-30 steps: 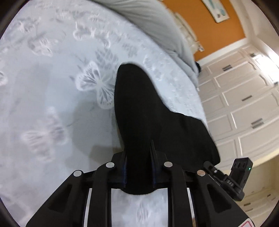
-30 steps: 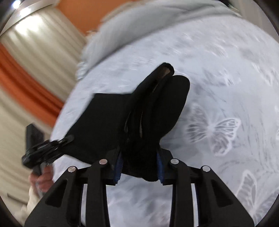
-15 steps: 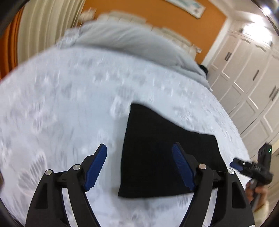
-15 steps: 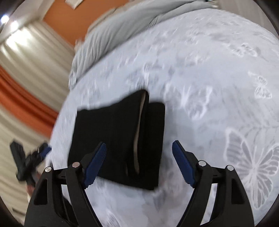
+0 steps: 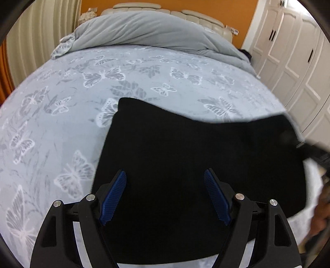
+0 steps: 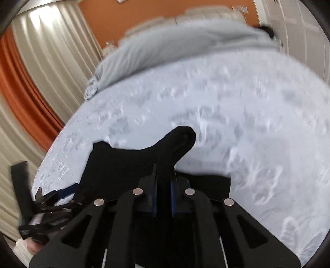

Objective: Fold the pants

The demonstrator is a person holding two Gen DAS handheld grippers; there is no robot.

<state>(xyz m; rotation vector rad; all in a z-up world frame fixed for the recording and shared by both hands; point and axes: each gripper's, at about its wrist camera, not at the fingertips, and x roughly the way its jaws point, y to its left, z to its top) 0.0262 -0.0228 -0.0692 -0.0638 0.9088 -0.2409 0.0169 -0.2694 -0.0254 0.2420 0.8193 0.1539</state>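
No brand, label or legible writing shows in either view. The black pants (image 5: 196,156) lie folded on a pale blue butterfly-print bedspread (image 5: 61,107), with a bunched grey duvet (image 5: 148,31) at the headboard end, an orange wall (image 6: 165,10), cream curtains (image 6: 51,51) and white wardrobe doors (image 5: 299,61) around the bed. The left gripper (image 5: 165,193) hovers over the pants with jaws spread wide and empty, while the right gripper (image 6: 164,198) is clamped on a raised fold of the pants (image 6: 165,148).

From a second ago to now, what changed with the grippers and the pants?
Both grippers released the black pants half a second ago. The right gripper has since shut on them again, lifting an edge; the left gripper stays open over them. The pants remain on the butterfly bedspread.
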